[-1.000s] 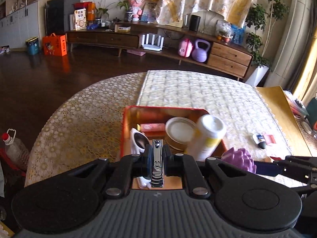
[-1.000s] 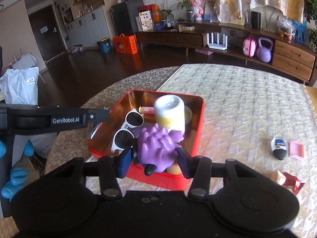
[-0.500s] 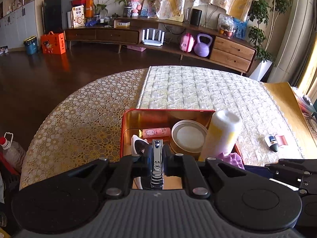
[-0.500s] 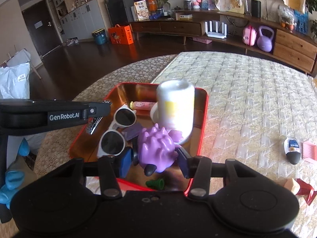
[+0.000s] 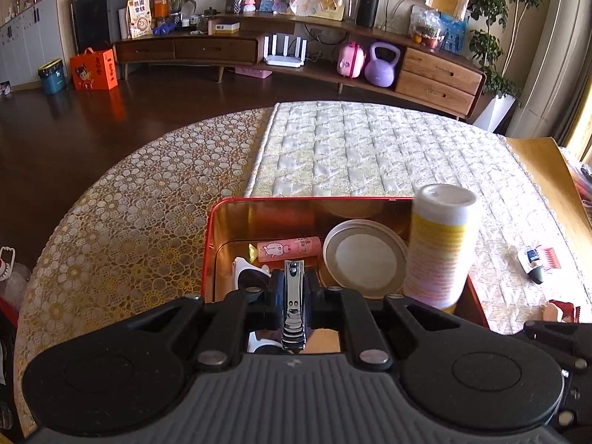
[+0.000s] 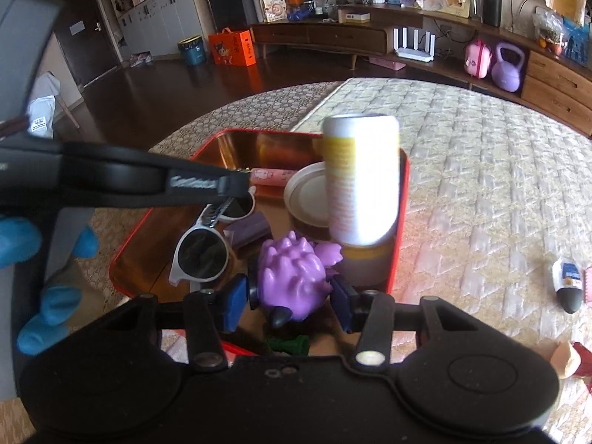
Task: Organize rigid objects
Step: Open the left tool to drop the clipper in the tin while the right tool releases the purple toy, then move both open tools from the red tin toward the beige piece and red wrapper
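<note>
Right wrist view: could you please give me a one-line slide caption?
Right gripper holds a purple toy over the red tin, beside sunglasses and a bottle.

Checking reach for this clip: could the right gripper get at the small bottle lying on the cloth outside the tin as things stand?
Probably not yet: the right gripper is shut on the purple spiky toy over the red tin. The small bottle lies unobstructed on the cloth.

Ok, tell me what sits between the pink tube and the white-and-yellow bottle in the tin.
A round white lid lies flat between the pink tube and the bottle, seen in the left wrist view.
</note>
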`<state>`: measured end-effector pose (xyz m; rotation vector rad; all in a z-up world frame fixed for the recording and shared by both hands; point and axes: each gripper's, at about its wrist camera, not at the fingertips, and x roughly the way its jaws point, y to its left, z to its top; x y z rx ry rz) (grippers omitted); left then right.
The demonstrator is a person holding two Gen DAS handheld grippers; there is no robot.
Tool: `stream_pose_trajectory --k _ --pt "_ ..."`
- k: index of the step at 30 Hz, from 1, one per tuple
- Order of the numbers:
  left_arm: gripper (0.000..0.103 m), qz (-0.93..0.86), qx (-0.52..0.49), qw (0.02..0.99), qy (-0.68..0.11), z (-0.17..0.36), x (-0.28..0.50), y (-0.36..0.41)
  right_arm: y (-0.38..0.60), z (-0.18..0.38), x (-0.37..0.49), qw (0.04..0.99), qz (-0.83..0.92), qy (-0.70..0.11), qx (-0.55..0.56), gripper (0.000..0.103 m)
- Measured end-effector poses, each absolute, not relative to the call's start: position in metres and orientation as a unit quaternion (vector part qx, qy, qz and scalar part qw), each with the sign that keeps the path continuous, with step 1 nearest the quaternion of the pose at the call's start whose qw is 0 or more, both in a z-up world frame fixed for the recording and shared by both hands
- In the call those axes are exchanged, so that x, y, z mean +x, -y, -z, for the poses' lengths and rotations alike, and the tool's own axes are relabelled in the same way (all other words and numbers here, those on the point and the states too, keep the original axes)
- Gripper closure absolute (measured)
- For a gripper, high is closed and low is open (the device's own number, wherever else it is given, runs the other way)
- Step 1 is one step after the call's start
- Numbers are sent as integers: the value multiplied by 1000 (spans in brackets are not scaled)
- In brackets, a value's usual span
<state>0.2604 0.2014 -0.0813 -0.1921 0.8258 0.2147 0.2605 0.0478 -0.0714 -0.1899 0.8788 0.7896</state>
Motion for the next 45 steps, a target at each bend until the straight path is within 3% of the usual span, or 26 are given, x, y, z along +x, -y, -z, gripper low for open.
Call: stream_pose_trajectory --k 22,33,45 --pt "92 -119 -82 884 -444 100 283 -195 -14 53 239 830 -378 -407 -43 50" --pt "91 -116 -77 896 -421 73 260 -180 21 35 222 840 -380 -386 -28 49" --pt "90 -91 -71 913 -391 40 223 -144 66 9 199 859 -378 -344 -36 39"
